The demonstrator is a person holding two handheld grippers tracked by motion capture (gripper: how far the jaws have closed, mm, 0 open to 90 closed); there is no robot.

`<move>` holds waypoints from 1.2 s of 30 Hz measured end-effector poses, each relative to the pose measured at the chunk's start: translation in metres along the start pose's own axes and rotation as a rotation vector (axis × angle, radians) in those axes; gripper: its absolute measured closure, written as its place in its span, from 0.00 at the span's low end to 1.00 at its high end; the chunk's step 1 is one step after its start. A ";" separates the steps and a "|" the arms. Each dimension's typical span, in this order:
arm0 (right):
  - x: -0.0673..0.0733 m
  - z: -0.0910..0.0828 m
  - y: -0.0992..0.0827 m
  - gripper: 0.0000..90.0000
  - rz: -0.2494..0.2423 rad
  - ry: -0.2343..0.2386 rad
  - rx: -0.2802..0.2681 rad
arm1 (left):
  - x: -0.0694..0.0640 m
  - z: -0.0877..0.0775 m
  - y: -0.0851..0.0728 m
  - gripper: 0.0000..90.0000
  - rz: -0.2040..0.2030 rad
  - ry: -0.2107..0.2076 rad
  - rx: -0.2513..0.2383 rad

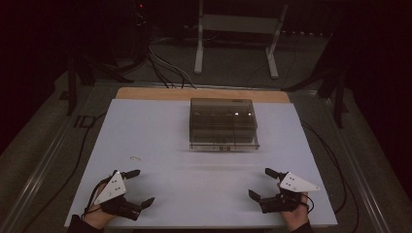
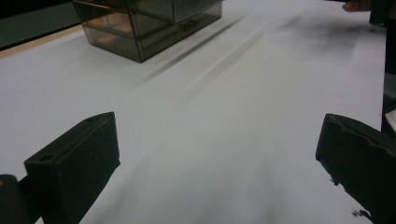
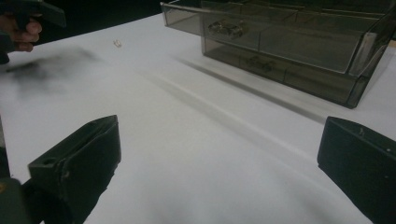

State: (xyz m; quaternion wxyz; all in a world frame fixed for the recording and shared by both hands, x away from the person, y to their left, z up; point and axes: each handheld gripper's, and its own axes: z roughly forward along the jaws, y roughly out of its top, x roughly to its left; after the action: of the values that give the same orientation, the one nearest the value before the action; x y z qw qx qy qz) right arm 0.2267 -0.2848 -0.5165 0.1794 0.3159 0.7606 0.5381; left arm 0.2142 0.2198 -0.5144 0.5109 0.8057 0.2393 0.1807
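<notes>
Nearest the high view we see two hands entering from the bottom edge, each holding a gripper low over the white bench. At the near left corner, the left gripper has its fingers spread wide with nothing between them; at the near right corner, the right gripper mirrors it, fingers likewise wide and empty. Each carries a grey three-cornered plate on top, and the two grippers are well apart from each other.

Between and beyond them the bench surface lies bare up to a smoked, see-through plastic organiser box, which stands toward the far middle of the bench. We can make out inner dividers forming several compartments. In the right gripper view, small pale items sit in the compartments of the box, though we cannot tell what they are.

A small clear loop-shaped object, possibly a rubber band, lies on the bench left of the box and beyond the left gripper, apart from both.

Beyond the bench we see a strip of wooden edge, dark cables on the floor, and a white metal frame.
</notes>
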 end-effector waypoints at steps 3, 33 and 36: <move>0.001 0.001 -0.001 0.00 -0.002 0.004 0.012 | 0.000 0.001 -0.001 0.01 -0.005 -0.005 0.007; 0.004 0.000 0.001 0.00 -0.010 0.015 0.010 | -0.011 0.003 0.022 0.01 0.043 -0.149 0.043; 0.005 0.000 0.001 0.00 -0.012 0.015 0.009 | -0.010 0.002 0.026 0.01 0.044 -0.146 0.032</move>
State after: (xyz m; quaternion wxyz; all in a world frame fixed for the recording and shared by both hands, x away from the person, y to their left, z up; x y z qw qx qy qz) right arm 0.2235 -0.2814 -0.5153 0.1755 0.3081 0.7664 0.5357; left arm 0.2120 0.2030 -0.4917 0.5100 0.8298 0.1864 0.1290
